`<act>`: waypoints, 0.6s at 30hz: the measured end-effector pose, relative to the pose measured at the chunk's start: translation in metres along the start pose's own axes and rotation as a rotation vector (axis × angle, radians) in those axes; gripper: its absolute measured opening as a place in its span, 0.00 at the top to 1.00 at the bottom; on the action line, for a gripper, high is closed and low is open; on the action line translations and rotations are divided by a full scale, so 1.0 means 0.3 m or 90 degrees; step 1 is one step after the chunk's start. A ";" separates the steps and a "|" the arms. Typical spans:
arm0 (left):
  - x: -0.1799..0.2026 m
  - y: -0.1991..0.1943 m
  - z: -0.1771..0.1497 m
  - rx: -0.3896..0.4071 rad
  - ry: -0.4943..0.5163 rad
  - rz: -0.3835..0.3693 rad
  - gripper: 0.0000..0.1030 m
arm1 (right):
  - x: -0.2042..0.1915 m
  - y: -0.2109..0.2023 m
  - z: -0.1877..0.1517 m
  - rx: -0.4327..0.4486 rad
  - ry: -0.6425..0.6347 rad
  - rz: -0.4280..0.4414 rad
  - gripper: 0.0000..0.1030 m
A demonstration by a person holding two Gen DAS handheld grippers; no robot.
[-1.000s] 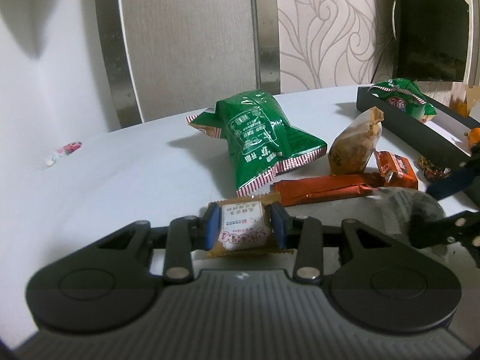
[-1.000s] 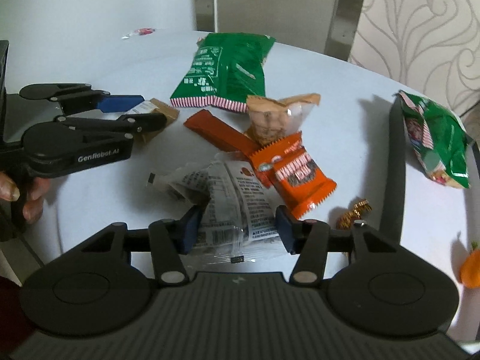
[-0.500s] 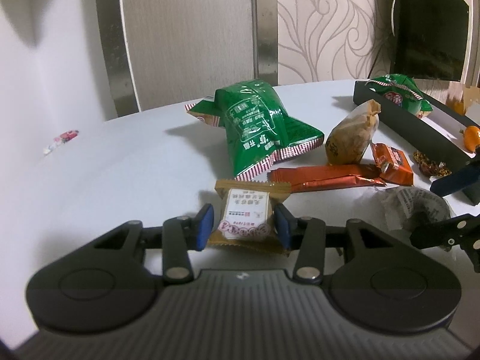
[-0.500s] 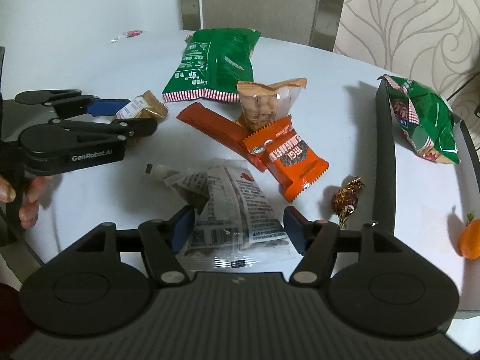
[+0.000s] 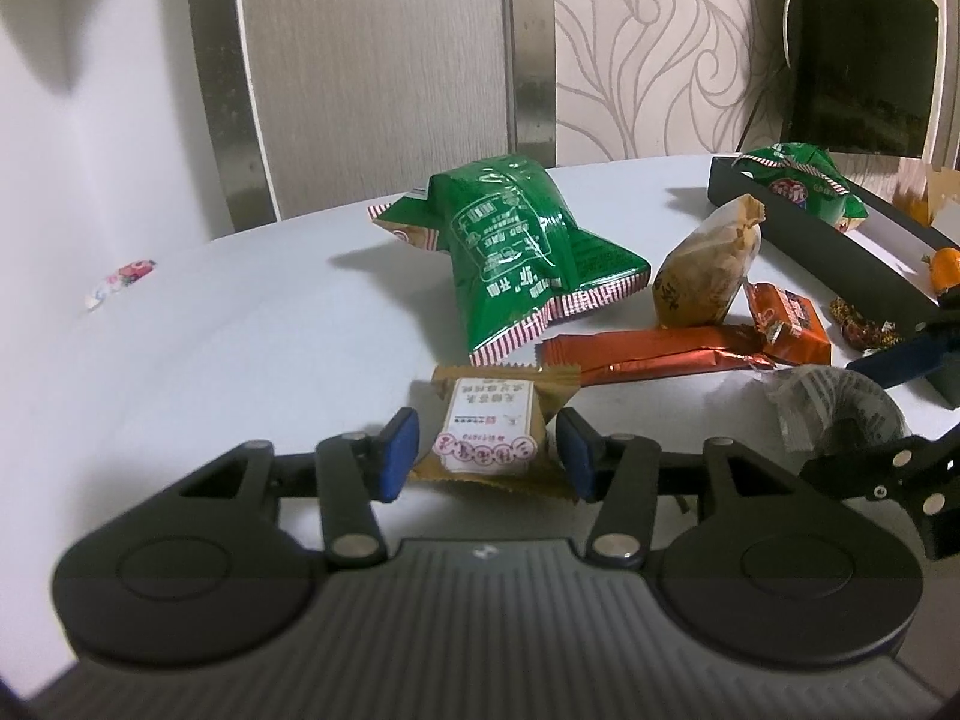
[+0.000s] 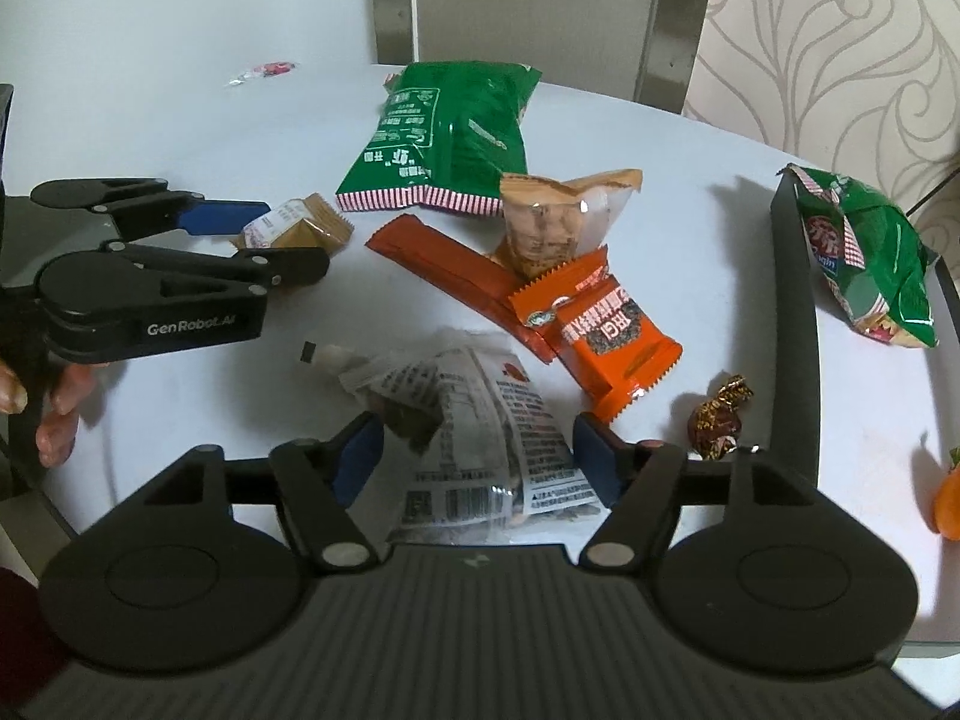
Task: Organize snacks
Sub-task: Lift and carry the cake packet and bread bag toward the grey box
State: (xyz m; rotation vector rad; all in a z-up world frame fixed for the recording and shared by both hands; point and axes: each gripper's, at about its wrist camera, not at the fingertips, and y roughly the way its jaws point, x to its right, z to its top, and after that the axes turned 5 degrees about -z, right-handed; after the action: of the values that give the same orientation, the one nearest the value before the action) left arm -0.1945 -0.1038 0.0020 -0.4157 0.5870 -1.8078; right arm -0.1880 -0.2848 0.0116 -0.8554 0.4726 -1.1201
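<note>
Lying across the white table [image 6: 660, 138]: green bag [image 6: 444, 132] at 12 o'clock, orange packet [image 6: 600, 330] crowding in. Sitting in the black tray [image 6: 792, 324]: a second green bag [image 6: 864, 252]. Left gripper [image 5: 487, 456] just opening, jaws apart beside the tan biscuit pack [image 5: 495, 420]; right gripper [image 6: 477, 456] easing inward, jaws apart around the clear packet [image 6: 492, 420].

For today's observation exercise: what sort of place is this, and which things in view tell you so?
Probably a home dining area: a round white table strewn with snack packets such as a green bag, patterned wallpaper, and a dark screen.

Round white table [image 6: 690, 180]; green bag [image 6: 444, 132], brown biscuit pack [image 5: 489, 423], orange bar [image 5: 648, 351], black tray [image 6: 792, 312]
</note>
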 end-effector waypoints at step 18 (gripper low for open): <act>-0.004 0.008 0.002 -0.006 -0.001 -0.004 0.57 | 0.028 -0.039 -0.037 -0.003 0.074 -0.008 0.42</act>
State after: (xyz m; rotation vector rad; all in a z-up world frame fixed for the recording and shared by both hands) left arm -0.1920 -0.1032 0.0011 -0.4255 0.5944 -1.8120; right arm -0.1995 -0.2984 0.0147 -0.8005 0.5669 -1.1845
